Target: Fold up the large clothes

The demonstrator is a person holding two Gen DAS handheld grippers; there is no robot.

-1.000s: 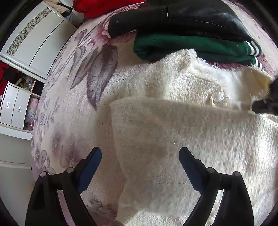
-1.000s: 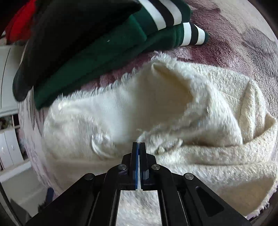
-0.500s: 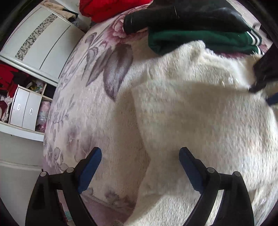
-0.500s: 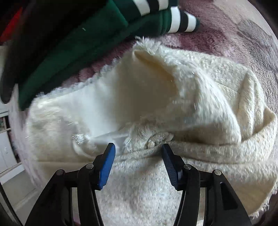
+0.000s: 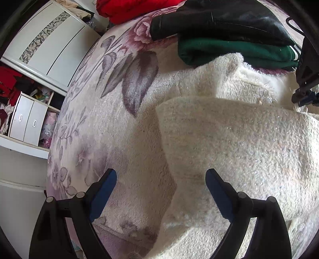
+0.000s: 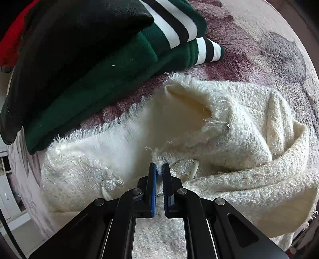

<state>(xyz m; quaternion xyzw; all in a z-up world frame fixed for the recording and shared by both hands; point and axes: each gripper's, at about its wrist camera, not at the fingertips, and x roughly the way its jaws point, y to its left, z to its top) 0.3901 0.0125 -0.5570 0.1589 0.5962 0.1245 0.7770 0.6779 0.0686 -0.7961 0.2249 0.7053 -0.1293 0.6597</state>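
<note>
A fluffy cream-white jacket (image 5: 229,143) lies partly folded on a floral plush blanket (image 5: 111,111). My left gripper (image 5: 161,185) is open and empty, hovering over the jacket's left folded edge. My right gripper (image 6: 159,169) is shut on a frayed edge of the cream jacket (image 6: 229,139) near its collar opening; it also shows at the right edge of the left wrist view (image 5: 305,97). The jacket's smooth inner lining (image 6: 139,135) is exposed ahead of the right gripper.
A folded stack of a black leather garment (image 5: 219,18) on a green jacket with white stripes (image 6: 123,65) lies just beyond the cream jacket. Red clothing (image 5: 129,8) lies farther back. A white wardrobe (image 5: 49,41) and drawers (image 5: 26,119) stand at the left.
My right gripper opened half a second ago and has now shut again on the jacket's frayed edge. The left gripper stayed open and shifted slightly over the jacket.
</note>
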